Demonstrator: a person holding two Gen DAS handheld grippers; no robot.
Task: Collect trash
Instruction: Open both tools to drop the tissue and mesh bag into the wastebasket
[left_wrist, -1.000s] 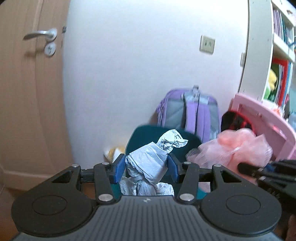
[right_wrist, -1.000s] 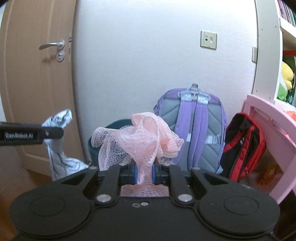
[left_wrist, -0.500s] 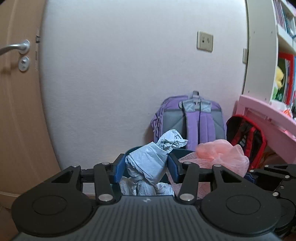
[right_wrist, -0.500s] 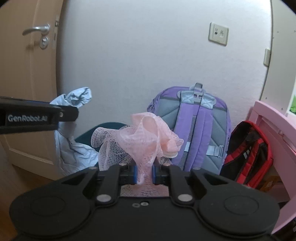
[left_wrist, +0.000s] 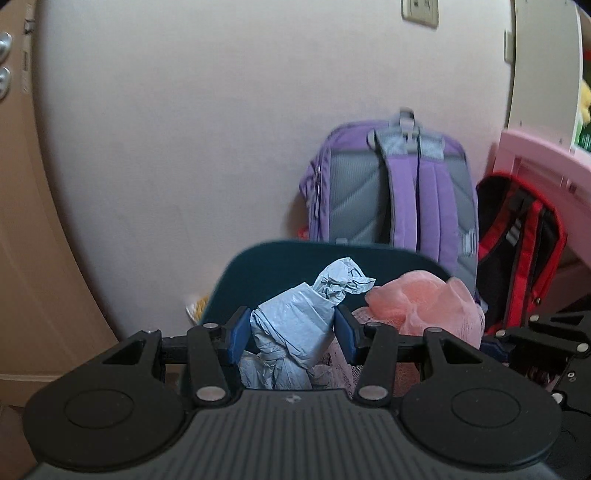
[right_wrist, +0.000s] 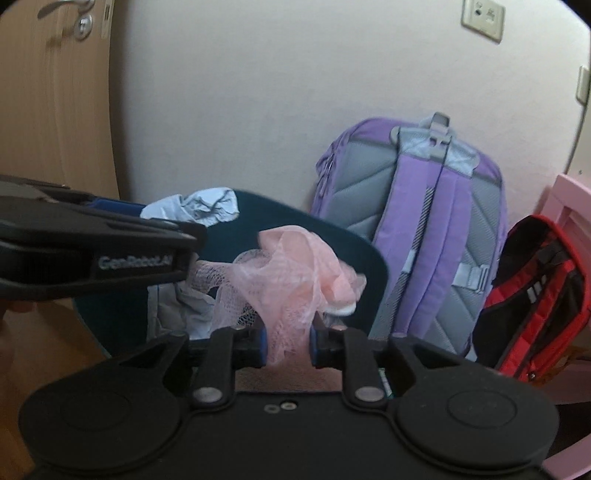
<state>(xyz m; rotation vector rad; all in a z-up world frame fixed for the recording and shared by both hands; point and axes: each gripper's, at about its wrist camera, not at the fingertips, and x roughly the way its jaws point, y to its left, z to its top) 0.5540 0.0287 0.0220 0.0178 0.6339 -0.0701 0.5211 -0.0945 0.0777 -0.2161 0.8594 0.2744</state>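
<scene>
**Inspector A:** We record the left tongs (left_wrist: 290, 334) clamped on a crumpled pale-blue plastic bag (left_wrist: 295, 325), both blue pads pressed against its sides. The bag hangs over the open mouth of a dark teal waste bin (left_wrist: 266, 273) standing by the far wall.

**Inspector B:** Agreed. We note the right tongs (right_wrist: 287, 341) have just been opening; a wad of pink mesh netting (right_wrist: 295, 280) sits between the pads. The left pad meets the netting; at the right pad we cannot tell whether it still presses. The netting is above the same bin (right_wrist: 354, 251), right of the blue bag (right_wrist: 207, 206).

**Inspector A:** Surroundings: a purple and grey backpack (left_wrist: 395, 192) leans upright against the wall just behind the bin, a red and black bag (left_wrist: 524, 243) to its right.

**Inspector B:** We add a wooden door (right_wrist: 55, 103) at far left.
</scene>
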